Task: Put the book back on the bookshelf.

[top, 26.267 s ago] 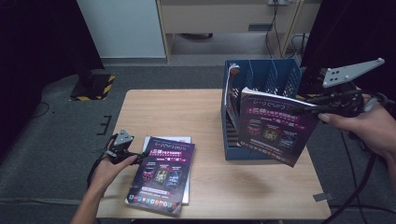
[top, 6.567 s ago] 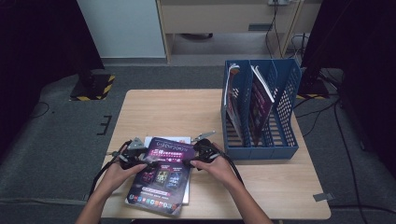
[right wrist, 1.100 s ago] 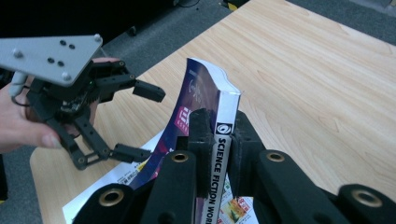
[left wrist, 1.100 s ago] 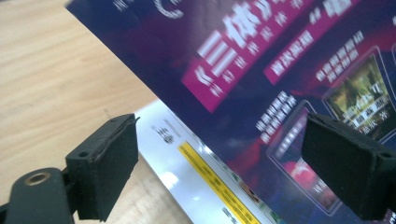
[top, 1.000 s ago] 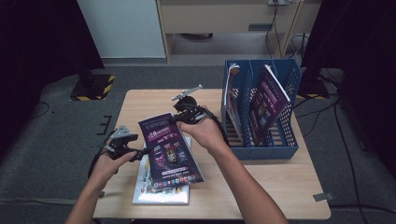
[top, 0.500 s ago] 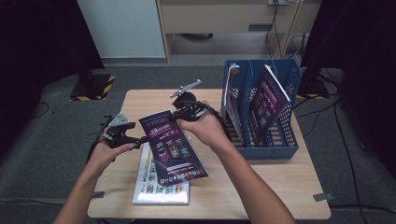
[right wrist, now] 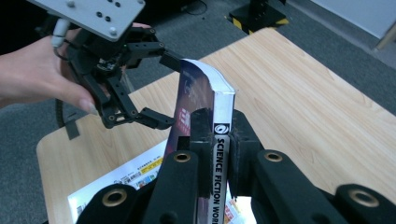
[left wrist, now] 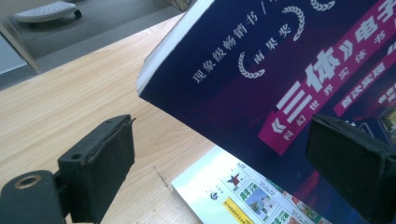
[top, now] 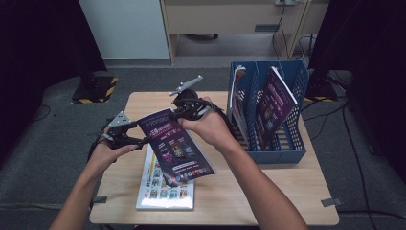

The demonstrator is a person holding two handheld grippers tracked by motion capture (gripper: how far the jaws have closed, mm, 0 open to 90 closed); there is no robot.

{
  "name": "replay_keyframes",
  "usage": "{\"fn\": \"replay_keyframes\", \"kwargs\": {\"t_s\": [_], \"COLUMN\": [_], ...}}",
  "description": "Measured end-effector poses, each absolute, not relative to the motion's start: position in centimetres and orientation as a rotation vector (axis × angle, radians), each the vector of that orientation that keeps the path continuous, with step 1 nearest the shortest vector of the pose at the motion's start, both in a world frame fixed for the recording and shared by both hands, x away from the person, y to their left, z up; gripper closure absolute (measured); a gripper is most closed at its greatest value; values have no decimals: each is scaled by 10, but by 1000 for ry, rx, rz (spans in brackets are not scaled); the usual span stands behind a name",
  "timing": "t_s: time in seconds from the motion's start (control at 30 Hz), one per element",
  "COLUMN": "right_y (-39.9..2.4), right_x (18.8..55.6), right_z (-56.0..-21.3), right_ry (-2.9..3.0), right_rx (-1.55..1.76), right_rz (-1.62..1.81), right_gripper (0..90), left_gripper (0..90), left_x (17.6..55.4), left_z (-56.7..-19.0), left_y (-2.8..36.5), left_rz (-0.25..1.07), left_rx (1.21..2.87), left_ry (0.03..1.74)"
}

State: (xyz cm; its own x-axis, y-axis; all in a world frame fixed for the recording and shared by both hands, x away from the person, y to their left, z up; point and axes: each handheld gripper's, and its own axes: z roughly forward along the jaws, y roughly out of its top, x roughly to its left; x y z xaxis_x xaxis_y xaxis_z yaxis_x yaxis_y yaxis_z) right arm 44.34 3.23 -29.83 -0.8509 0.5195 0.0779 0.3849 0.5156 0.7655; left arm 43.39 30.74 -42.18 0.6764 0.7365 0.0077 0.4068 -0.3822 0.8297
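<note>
Blue file rack [top: 292, 143] beside lifted magazine [top: 177, 146], second magazine [top: 165, 194] beneath

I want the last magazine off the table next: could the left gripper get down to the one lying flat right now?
Probably not yet: the left gripper stands open around the purple magazine's corner, which the right gripper holds above the white magazine.
</note>
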Motion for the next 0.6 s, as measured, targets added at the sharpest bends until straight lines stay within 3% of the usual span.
{"fn": "replay_keyframes", "kwargs": {"t_s": [0.6], "right_y": [31], "right_x": [442], "right_z": [-271], "right_ry": [2617], "right_rx": [634], "right_rz": [1290], "right_gripper": [831], "left_gripper": [52], "left_x": [445], "left_z": [-385], "left_y": [307], "left_rz": [485], "left_rx": [2008], "left_ry": [799]}}
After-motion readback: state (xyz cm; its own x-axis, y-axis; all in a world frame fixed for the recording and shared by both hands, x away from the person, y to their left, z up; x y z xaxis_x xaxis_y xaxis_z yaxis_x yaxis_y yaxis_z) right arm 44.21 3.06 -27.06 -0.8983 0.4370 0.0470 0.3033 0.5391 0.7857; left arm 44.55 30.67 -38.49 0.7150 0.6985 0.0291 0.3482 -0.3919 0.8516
